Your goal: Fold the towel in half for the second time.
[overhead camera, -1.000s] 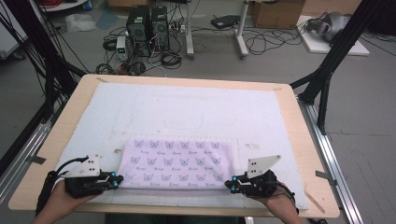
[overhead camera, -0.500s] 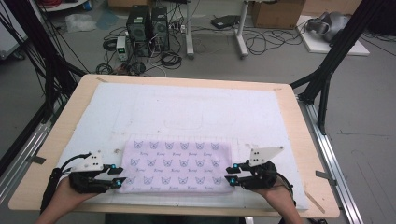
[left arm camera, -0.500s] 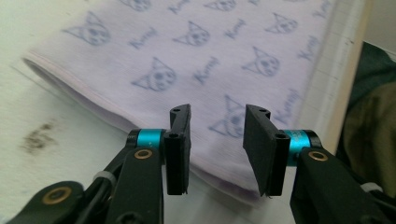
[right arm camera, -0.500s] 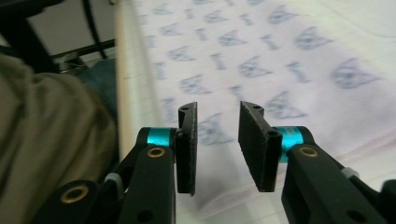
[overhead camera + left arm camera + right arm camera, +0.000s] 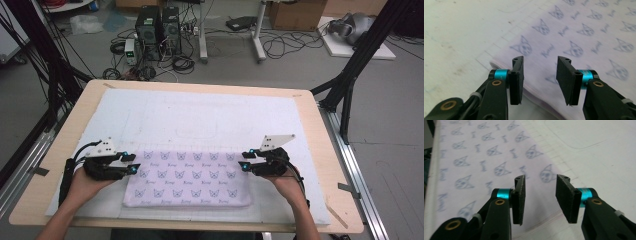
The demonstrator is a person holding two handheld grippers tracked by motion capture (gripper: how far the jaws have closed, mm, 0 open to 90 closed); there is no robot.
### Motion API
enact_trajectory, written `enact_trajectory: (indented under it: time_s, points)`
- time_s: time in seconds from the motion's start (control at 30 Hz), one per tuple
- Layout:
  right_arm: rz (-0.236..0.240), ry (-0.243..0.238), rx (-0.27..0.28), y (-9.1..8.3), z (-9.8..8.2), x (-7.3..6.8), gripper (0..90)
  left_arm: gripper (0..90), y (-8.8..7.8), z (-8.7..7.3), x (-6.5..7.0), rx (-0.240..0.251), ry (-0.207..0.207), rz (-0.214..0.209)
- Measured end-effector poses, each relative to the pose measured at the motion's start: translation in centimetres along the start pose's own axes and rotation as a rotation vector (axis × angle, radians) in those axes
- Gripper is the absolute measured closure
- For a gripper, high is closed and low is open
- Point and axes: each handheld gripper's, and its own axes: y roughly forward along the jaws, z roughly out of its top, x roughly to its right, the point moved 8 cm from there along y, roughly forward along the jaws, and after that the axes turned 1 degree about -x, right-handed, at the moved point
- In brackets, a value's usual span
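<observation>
Cloth (image 5: 187, 175), pale lilac with rows of small cat-face prints, lies folded into a flat rectangle on the white mat (image 5: 200, 120) that covers the wooden table (image 5: 325, 150). From the high view it sits near the table's front edge, about midway between the left and right sides. The left gripper (image 5: 131, 164) rests at the cloth's left edge near its far left corner, held by a hand (image 5: 82, 182) coming up from the front. The right gripper (image 5: 246, 160) sits at the cloth's right edge near its far right corner, with the other hand (image 5: 285, 182) behind it. On the floor beyond the table's far edge stand computer towers (image 5: 157, 25) among loose cables.

From the left gripper view, the left gripper (image 5: 540, 75) has its jaws spread apart with nothing between them, hovering over the cloth's (image 5: 579, 37) folded border, bare mat (image 5: 456, 32) off to one side.

From the right gripper view, the right gripper (image 5: 540, 195) is likewise gaping, its pads empty, above the cloth's (image 5: 479, 162) edge where it meets the mat (image 5: 604, 152).
</observation>
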Motion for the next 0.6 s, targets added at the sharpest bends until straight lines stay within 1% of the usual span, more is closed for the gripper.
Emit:
enact_trajectory:
  time_s: [0.07, 0.1, 0.17, 0.2, 0.3, 0.4, 0.47, 0.57, 0.6]
  points:
    - [-0.005, 0.02, 0.012, 0.6, 0.2, 0.8, 56.8, 56.6, 0.7, 0.6, -0.7, 0.002, -0.006, 0.011]
    - [-0.007, 0.028, 0.009, 0.8, 0.2, 1.2, 55.7, 56.2, 1.1, 0.7, -1.1, -0.008, -0.005, 0.021]
    - [-0.017, 0.034, -0.004, 1.2, 0.1, 1.8, 54.1, 55.4, 1.7, 0.8, -1.7, -0.007, -0.013, 0.038]
    - [-0.021, 0.036, -0.004, 1.3, 0.1, 2.1, 53.3, 55.3, 1.9, 0.8, -1.9, -0.004, -0.016, 0.044]
    - [-0.026, 0.063, 0.003, 1.7, 0.0, 2.9, 50.7, 54.7, 2.5, 0.5, -2.8, -0.004, -0.04, 0.059]
    - [-0.04, 0.09, -0.015, 2.4, -0.5, 3.5, 45.8, 54.8, 2.8, 0.2, -3.2, -0.004, -0.05, 0.071]
    - [-0.039, 0.103, -0.022, 2.7, -0.7, 3.6, 45.2, 54.3, 3.1, -0.1, -3.4, -0.024, -0.048, 0.081]
    - [-0.041, 0.094, -0.066, 3.3, -1.1, 3.4, 45.1, 51.3, 4.1, -0.7, -3.6, -0.071, -0.042, 0.094]
    - [-0.039, 0.09, -0.085, 3.6, -1.4, 3.3, 45.3, 50.9, 4.3, -0.9, -3.6, -0.078, -0.047, 0.095]
